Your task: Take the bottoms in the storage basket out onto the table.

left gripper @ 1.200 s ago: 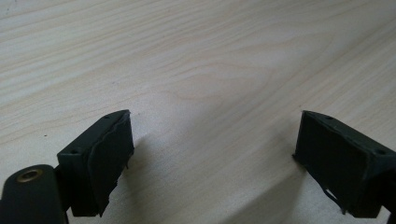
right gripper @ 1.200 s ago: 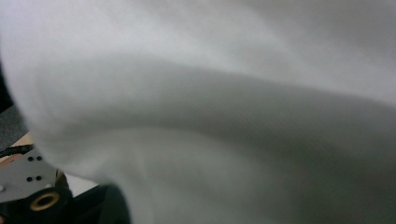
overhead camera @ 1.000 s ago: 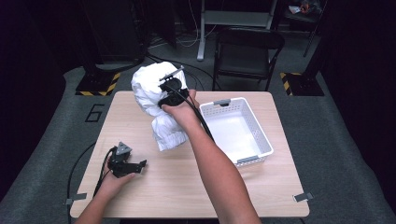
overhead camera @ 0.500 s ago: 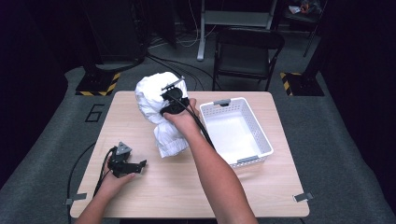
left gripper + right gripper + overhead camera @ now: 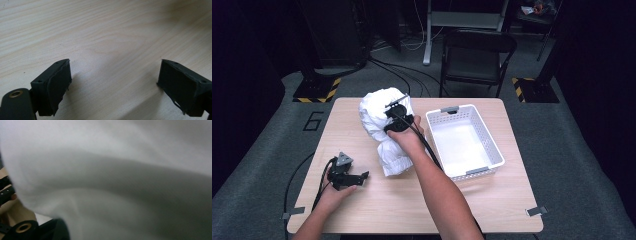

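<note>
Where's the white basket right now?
In the high view the white basket sits on the right half of the table, just right of the white cloth bundle and the right gripper.

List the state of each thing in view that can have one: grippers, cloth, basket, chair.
Left gripper: open, jaws apart, resting low on the table.
Right gripper: buried in cloth; open or shut cannot be told.
White cloth: bunched, partly lifted.
White basket: upright, empty.
Folding chair: unfolded, unoccupied.

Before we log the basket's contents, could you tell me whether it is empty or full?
Empty. In the high view the basket shows a bare white floor, and the white cloth sits bunched outside it on the table.
</note>
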{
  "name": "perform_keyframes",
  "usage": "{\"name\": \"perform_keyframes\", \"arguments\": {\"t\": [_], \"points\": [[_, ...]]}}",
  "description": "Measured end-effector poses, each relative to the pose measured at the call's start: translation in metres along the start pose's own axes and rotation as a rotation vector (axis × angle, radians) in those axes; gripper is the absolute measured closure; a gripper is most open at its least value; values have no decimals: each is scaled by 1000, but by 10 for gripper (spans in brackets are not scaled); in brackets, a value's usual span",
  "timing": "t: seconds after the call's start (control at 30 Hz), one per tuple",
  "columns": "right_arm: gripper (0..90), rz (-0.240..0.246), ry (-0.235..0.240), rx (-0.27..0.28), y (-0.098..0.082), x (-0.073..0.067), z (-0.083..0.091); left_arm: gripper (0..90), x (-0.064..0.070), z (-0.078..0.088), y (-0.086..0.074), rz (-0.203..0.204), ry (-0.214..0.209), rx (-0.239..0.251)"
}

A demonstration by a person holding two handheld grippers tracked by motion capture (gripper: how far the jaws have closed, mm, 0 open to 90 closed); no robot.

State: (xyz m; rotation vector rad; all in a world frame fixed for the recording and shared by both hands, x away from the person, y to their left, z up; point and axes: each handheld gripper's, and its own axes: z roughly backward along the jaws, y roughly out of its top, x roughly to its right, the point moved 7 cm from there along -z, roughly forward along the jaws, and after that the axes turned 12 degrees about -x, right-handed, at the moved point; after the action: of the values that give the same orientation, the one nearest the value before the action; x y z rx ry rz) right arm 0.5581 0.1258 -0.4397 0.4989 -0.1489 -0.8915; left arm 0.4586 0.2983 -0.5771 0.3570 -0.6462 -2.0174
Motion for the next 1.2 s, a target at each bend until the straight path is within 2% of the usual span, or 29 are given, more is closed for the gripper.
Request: {"name": "perform_keyframes", "arguments": {"t": [0.07, 0.1, 0.2, 0.33, 0.5, 0.53, 0.8, 0.93, 0.97, 1.07, 1.1, 1.2], "points": [[534, -12, 6, -14, -3, -3, -4, 109, 0, 0, 0, -1, 0, 0], [534, -1, -2, -5, -4, -2, -7, 110, 0, 0, 0, 0, 0, 0], [533, -9, -1, -20, -9, -4, -13, 109, 0, 0, 0, 1, 0, 0], [533, 4, -10, -31, -16, -4, -25, 109, 1, 0, 0, 5, -3, 1], [532, -22, -6, -47, -24, -4, -36, 109, 1, 0, 0, 10, -7, 3], [532, -30, -8, -51, -27, -4, -38, 109, -1, 0, 0, -10, 5, 0], [527, -31, -2, -58, -39, 0, -51, 110, 0, 0, 0, -7, 3, 1], [525, -49, 0, -65, -46, -2, -58, 109, 0, 0, 0, -8, 2, 0], [524, -38, -6, -59, -46, -1, -59, 110, 0, 0, 0, -8, 2, 0], [520, -45, -11, -51, -48, -4, -61, 110, -1, 1, -1, -16, 2, -8], [518, -26, -15, -54, -48, -3, -62, 110, 0, 0, -1, -13, 0, -7], [512, -30, -22, -57, -51, -2, -66, 109, 0, 1, -1, -14, 0, -8]]}}
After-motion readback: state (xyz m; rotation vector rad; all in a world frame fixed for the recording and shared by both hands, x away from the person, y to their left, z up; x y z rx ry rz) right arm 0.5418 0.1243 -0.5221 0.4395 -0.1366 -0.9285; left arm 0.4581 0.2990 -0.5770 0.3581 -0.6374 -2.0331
